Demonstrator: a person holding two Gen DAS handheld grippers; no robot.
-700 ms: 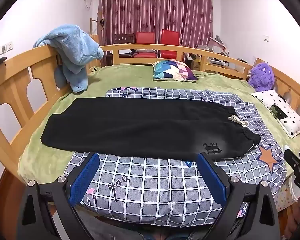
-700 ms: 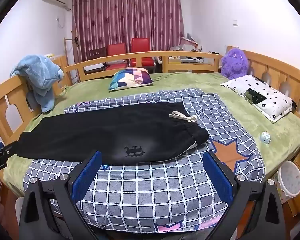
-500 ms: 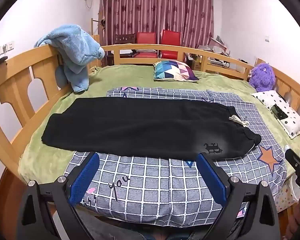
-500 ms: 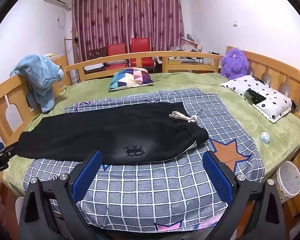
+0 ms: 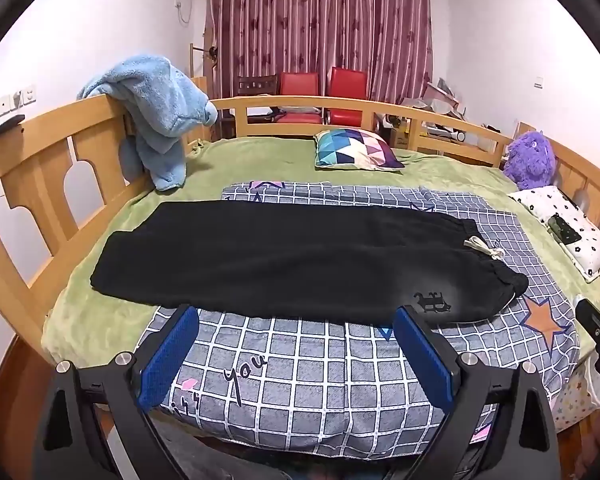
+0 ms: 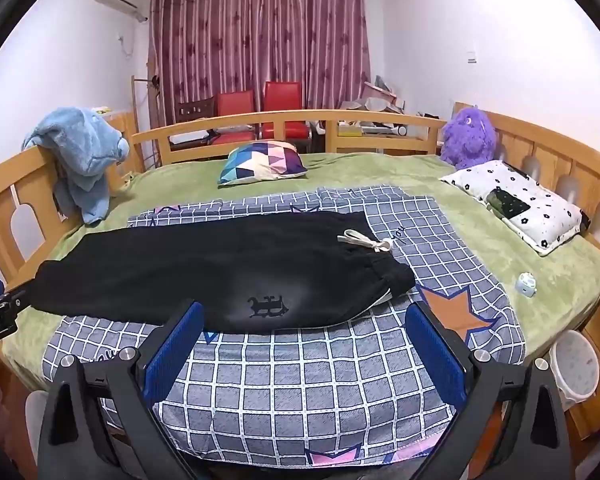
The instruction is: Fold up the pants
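Black pants (image 5: 284, 260) lie flat across the bed, legs to the left, waistband with a white drawstring (image 5: 482, 247) to the right. They also show in the right wrist view (image 6: 220, 272), with a dark logo (image 6: 268, 306) near the front edge. My left gripper (image 5: 296, 322) is open and empty, above the quilt just in front of the pants. My right gripper (image 6: 304, 318) is open and empty, in front of the waist end. The right gripper's tip (image 5: 598, 332) shows at the right edge of the left view.
A grey checked quilt (image 5: 320, 376) lies over a green blanket (image 5: 260, 160). A wooden bed rail (image 5: 40, 168) surrounds the bed, with a blue towel (image 5: 160, 112) hung on it. A patterned cushion (image 5: 356, 150), purple plush toy (image 6: 468, 136) and white pillow (image 6: 516, 204) lie at the back and right.
Both views have shifted very slightly; the pants lie as before and both grippers stay open.
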